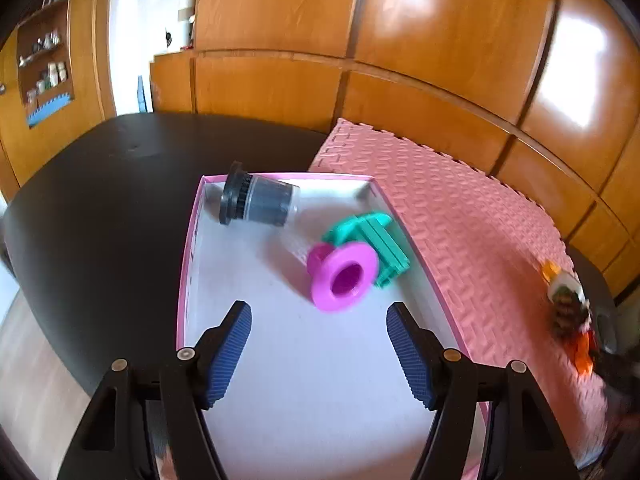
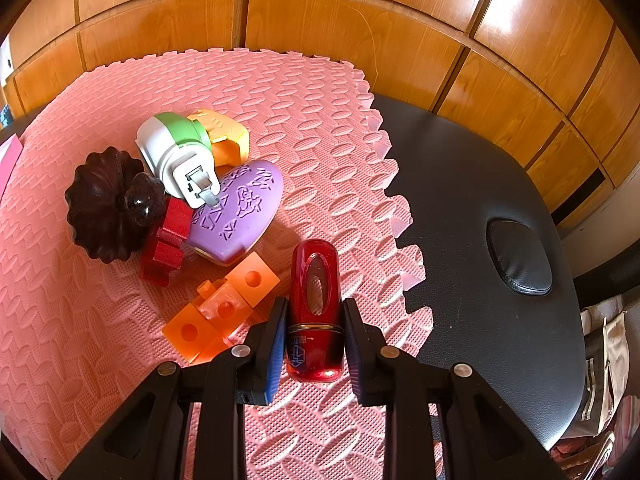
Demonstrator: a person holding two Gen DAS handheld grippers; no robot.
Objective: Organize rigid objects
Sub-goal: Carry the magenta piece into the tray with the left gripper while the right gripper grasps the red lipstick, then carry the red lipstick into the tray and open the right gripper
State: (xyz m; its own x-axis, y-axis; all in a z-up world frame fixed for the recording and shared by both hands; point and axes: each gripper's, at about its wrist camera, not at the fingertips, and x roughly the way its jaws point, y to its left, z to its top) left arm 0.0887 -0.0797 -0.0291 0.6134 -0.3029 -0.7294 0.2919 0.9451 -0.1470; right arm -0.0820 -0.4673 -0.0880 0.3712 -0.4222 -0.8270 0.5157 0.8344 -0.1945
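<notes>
Rigid objects sit in two groups. Inside the shallow pink-rimmed box (image 1: 192, 236), a dark ribbed cylinder (image 1: 258, 200) lies on its side in the far left corner, and a magenta spool (image 1: 342, 276) rests against a teal block (image 1: 374, 242) close to the right wall; the near half of the white floor is bare. The left gripper (image 1: 319, 354) hangs over that bare stretch, jaws parted with nothing between them. The box's right wall runs along the pink foam mat (image 2: 312, 112), whose toothed edge gives way to bare black counter (image 2: 480, 208) on the right. The right gripper (image 2: 314, 344) is clamped on a red bottle (image 2: 316, 308) just beside orange cubes (image 2: 224, 308). Beyond them cluster a purple heart (image 2: 240, 208), a red block (image 2: 166, 240), a dark fluted lid (image 2: 106, 204) and a green-and-white toy (image 2: 178, 152).
</notes>
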